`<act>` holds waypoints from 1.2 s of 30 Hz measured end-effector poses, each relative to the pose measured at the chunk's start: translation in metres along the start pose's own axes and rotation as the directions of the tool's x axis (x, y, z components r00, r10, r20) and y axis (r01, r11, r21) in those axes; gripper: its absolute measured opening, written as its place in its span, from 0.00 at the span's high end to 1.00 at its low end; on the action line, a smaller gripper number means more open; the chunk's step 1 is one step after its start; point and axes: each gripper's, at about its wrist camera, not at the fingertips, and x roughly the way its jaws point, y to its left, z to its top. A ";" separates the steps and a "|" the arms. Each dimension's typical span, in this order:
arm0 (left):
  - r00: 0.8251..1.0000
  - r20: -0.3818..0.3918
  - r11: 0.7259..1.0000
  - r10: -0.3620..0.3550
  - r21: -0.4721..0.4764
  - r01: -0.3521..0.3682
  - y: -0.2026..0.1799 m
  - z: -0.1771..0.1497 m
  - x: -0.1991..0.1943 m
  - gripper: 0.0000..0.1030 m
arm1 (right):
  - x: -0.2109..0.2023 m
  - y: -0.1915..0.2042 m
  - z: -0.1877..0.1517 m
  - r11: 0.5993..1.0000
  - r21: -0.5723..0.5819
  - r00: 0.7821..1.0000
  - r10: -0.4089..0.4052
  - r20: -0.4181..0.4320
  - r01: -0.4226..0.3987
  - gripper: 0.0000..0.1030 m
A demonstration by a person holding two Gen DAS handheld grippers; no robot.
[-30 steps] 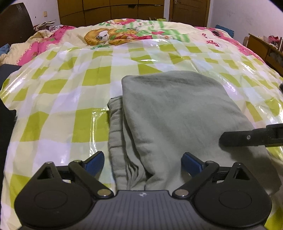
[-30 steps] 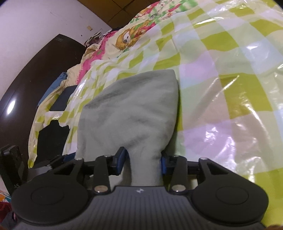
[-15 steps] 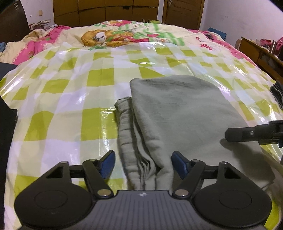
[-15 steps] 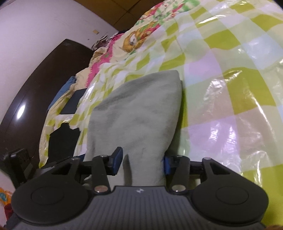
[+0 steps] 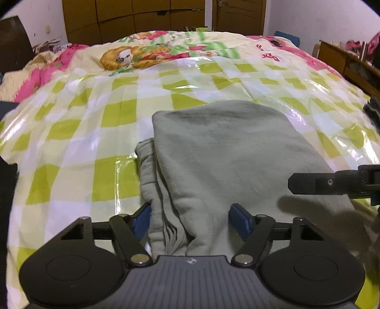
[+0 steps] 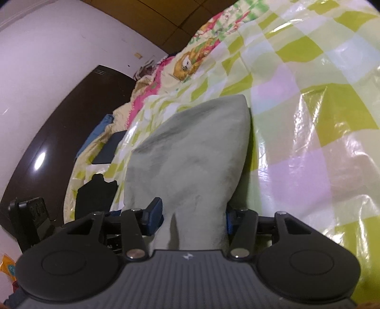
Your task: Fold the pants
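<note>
Grey pants lie folded in a thick stack on the green-checked plastic sheet. My left gripper straddles the stack's near left edge and its jaws are closing. The layered cloth sits between the blue pads, with a gap still showing at the right pad. My right gripper is shut on the near right edge of the pants, the cloth pinched narrow between its pads. One black finger of the right gripper reaches in from the right in the left wrist view.
A cartoon quilt covers the far half of the bed, with a wooden wardrobe behind it. A dark headboard runs along the left side and a wooden cabinet stands at the right. A dark flat item lies near the headboard.
The left gripper's jaws have narrowed around the near left edge of the pants. The right gripper has kept its hold, and its view has tilted slightly.
</note>
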 end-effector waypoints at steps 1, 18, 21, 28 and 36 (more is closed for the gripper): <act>1.000 -0.004 1.000 0.003 -0.013 -0.003 0.000 0.001 0.001 0.23 | 0.000 0.001 0.000 1.000 -0.016 1.000 -0.018 -0.005 0.018 0.65; 0.997 -0.067 0.999 0.025 -0.041 -0.028 -0.018 0.008 -0.005 0.24 | -0.013 -0.022 0.002 0.989 0.132 0.998 0.065 -0.007 -0.064 0.80; 0.997 -0.070 0.999 0.029 -0.035 -0.032 -0.015 0.009 0.004 0.14 | -0.007 -0.021 0.003 0.992 0.116 0.998 0.057 -0.019 -0.054 0.78; 0.999 -0.047 0.999 0.005 -0.045 -0.007 -0.012 0.013 0.010 0.27 | 0.004 -0.014 0.003 0.994 0.106 0.999 0.039 -0.029 -0.036 0.81; 0.997 0.042 0.994 -0.065 -0.080 0.068 -0.007 0.043 0.003 0.57 | -0.010 0.011 0.033 0.997 0.034 0.996 0.064 0.063 -0.067 0.87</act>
